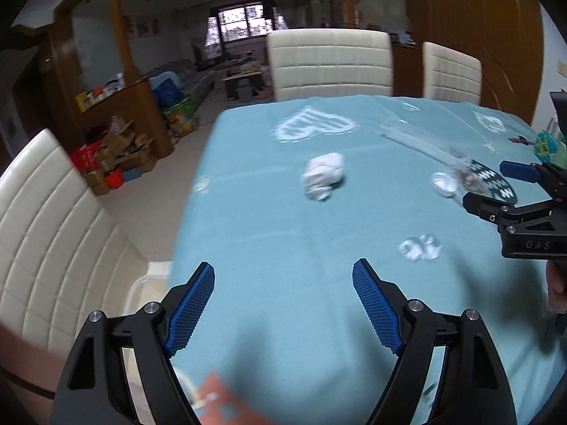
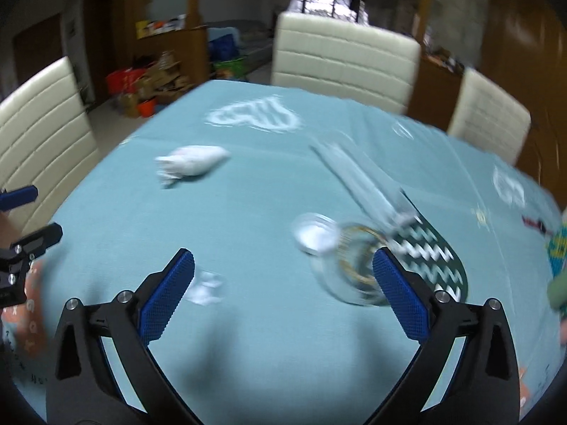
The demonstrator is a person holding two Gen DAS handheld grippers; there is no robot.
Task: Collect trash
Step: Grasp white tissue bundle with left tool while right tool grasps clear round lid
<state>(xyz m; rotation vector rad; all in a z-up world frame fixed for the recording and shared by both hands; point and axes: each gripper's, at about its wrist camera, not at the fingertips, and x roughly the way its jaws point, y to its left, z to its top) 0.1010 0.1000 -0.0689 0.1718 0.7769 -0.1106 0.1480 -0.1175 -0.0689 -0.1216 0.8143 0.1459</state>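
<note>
A crumpled white tissue ball [image 1: 323, 176] [image 2: 191, 165] lies mid-table on the teal tablecloth [image 1: 276, 248]. A small crumpled clear wrapper [image 1: 420, 247] [image 2: 207, 288] lies nearer, by my right gripper's left finger. A white lid [image 1: 443, 183] [image 2: 315, 235] sits beside a clear bag of dark bits [image 1: 467, 179] [image 2: 354, 269], and a long clear plastic sleeve [image 1: 421, 141] [image 2: 358, 180] runs back from it. My left gripper [image 1: 283, 304] is open and empty above the table's near edge. My right gripper [image 2: 283, 290] is open and empty; it also shows in the left wrist view [image 1: 492, 187].
Cream padded chairs stand at the far side [image 1: 331, 63] [image 2: 342, 60], far right [image 1: 452, 72] and left [image 1: 46, 233]. A dark zigzag-patterned mat [image 2: 436, 258] lies under the bag. An orange patterned item [image 1: 226, 403] lies at the near edge. Cluttered boxes [image 1: 113, 152] sit on the floor left.
</note>
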